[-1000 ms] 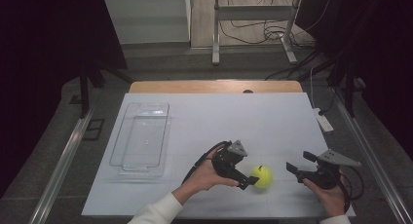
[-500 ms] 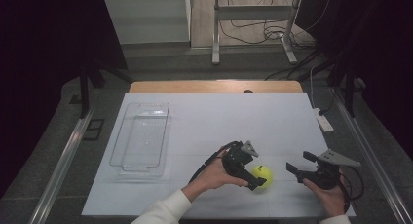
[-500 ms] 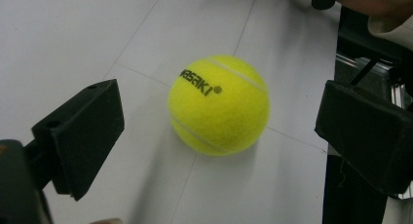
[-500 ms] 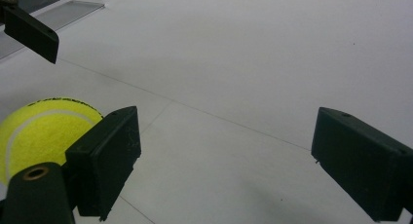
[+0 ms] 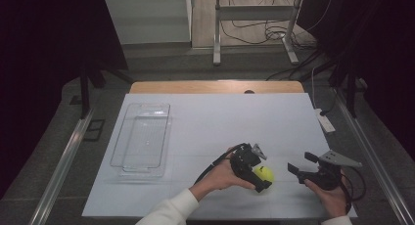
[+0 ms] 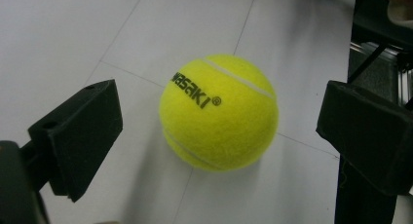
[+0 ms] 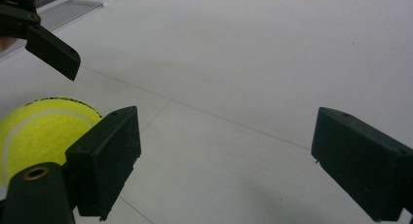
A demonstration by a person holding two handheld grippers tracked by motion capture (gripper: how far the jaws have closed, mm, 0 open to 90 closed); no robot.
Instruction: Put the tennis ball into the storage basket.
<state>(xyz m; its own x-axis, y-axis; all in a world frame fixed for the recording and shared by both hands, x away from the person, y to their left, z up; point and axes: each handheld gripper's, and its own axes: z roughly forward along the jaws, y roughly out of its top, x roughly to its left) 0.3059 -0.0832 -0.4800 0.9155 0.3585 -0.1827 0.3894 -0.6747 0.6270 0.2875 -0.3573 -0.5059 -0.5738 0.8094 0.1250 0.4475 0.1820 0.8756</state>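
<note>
White table, clear tray empty

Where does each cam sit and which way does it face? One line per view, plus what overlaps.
High view: fixed above the person's side, looking forward and down on the table; both forearms, left gripper and right gripper show.
Left gripper view: rides the left gripper, looks along its open jaws at the tennis ball between them, untouched.
Right gripper view: rides the right gripper, jaws open over bare table.
Shared: all three show the ball; high and right gripper views show the clear tray.
</note>
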